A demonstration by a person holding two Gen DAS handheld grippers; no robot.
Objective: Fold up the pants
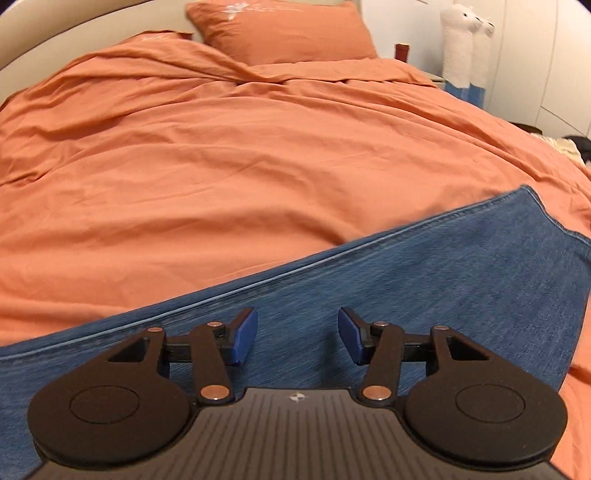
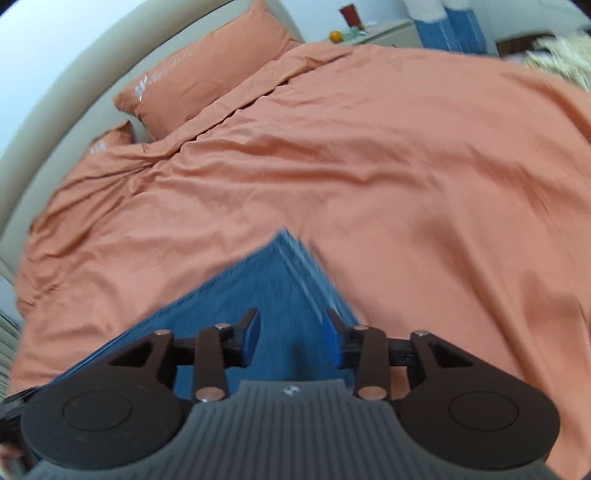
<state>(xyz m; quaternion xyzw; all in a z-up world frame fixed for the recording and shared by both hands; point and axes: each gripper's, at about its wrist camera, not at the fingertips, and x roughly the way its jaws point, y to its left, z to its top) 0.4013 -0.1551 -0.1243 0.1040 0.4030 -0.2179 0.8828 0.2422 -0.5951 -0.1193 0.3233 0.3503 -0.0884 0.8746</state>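
Observation:
Blue denim pants (image 1: 424, 280) lie flat on an orange duvet (image 1: 221, 155). In the left wrist view they run from the lower left to a hem corner at the right. My left gripper (image 1: 298, 334) hovers over the denim, open and empty, blue pads apart. In the right wrist view the pants (image 2: 273, 288) end in a pointed corner ahead of the fingers. My right gripper (image 2: 291, 338) is over that end, open and empty. This view is motion-blurred.
The duvet (image 2: 406, 166) covers the whole bed. Orange pillows (image 1: 280, 29) (image 2: 207, 77) lie at the beige headboard (image 2: 44, 155). A white plush toy (image 1: 465, 40) and a nightstand (image 2: 384, 33) stand beyond the bed's far side.

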